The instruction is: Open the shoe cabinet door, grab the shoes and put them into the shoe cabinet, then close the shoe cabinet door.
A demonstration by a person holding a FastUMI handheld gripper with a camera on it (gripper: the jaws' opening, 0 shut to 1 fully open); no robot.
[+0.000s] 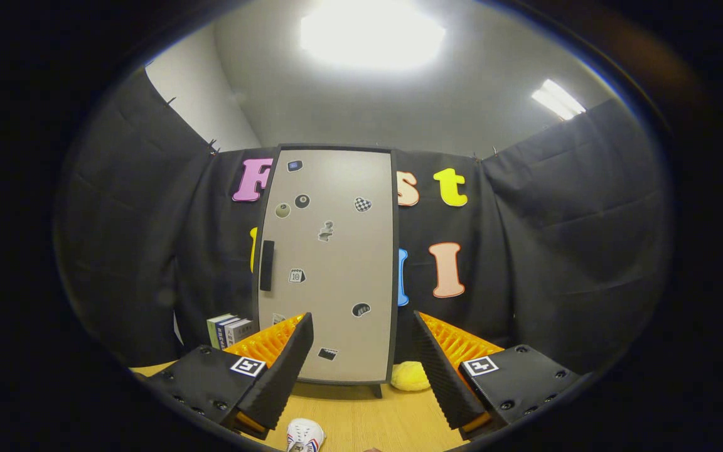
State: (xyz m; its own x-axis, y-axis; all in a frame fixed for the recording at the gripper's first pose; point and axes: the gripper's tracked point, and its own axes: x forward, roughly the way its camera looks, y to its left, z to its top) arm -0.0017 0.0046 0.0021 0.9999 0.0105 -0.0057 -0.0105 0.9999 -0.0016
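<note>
The shoe cabinet (330, 263) stands upright on the wooden table, straight ahead beyond my fingers. Its beige door is closed, dotted with several stickers. A dark vertical handle (267, 265) sits on the door's left edge. A small white shoe (304, 435) lies on the table just below and between my fingers, close to the left one. My gripper (361, 326) is open, with nothing between the fingers, and is held some way back from the door.
A yellow plush object (410, 376) rests by the cabinet's lower right corner. A few upright books (228, 329) stand left of the cabinet. The wooden table (368, 420) stretches between me and the cabinet.
</note>
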